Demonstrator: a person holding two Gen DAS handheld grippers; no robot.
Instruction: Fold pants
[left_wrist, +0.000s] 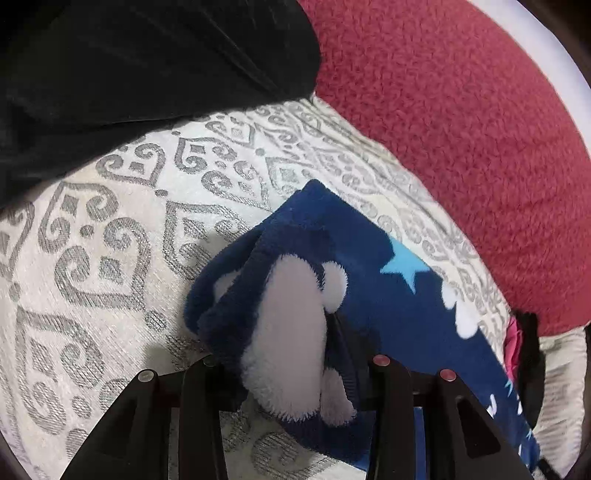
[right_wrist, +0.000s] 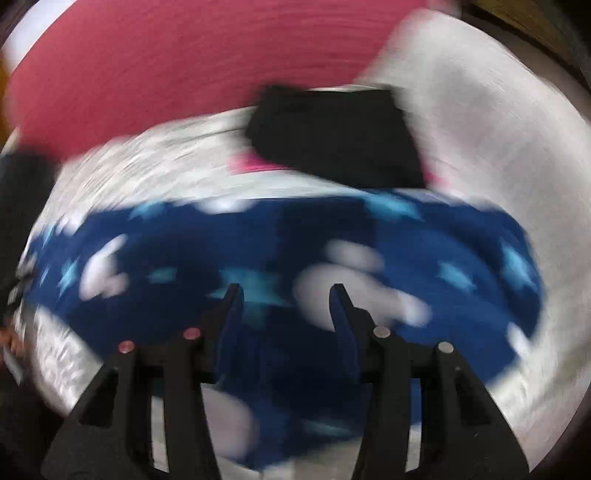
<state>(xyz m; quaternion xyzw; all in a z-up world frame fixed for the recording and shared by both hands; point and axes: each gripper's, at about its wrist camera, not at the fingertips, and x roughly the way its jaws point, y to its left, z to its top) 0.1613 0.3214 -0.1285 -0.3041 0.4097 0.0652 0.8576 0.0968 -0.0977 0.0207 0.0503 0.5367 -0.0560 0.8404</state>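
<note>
A: Left wrist view: the left gripper (left_wrist: 291, 354) is clenched on a bunched corner of the blue fleece pants (left_wrist: 402, 295), lifted off the patterned bedspread (left_wrist: 110, 258).

B: And the right gripper (right_wrist: 286, 295)?

A: Released, hovering over the spread pants, blurred. Mid-fold, I judge; next it needs its own corner.

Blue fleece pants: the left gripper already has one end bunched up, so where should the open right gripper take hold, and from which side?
Judging by the blurred right view, the pants lie spread flat across the patterned cover, so no raised fold shows. The right gripper should probably pinch the near edge from above, away from the end the left gripper holds.
</note>
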